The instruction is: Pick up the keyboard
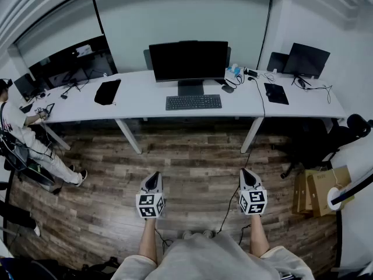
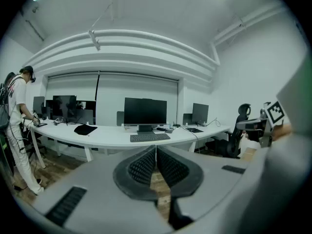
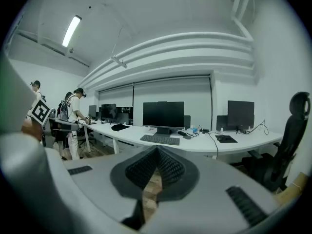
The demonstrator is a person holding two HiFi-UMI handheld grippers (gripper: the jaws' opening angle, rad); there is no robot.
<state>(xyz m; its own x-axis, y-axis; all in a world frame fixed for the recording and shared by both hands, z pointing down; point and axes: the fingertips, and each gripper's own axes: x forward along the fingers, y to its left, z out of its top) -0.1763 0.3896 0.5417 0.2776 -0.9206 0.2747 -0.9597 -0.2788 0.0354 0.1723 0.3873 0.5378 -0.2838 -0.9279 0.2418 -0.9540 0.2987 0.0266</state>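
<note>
We hold both claws low over the floor [image 1: 192, 156], well short of the desk [image 1: 140, 92]. The left claw [image 1: 153, 178] has its jaws pressed together on nothing, and the right claw [image 1: 247, 175] is likewise closed and empty. Across the bare planks, the keyboard [image 1: 193, 102] lies on the desk just before the monitor [image 1: 188, 60]. It sits ahead of us, between the lines of the two claws, perhaps a shade nearer the left. Its long axis runs side to side along the desk edge, across our approach, so we judge each claw could take one end.
</note>
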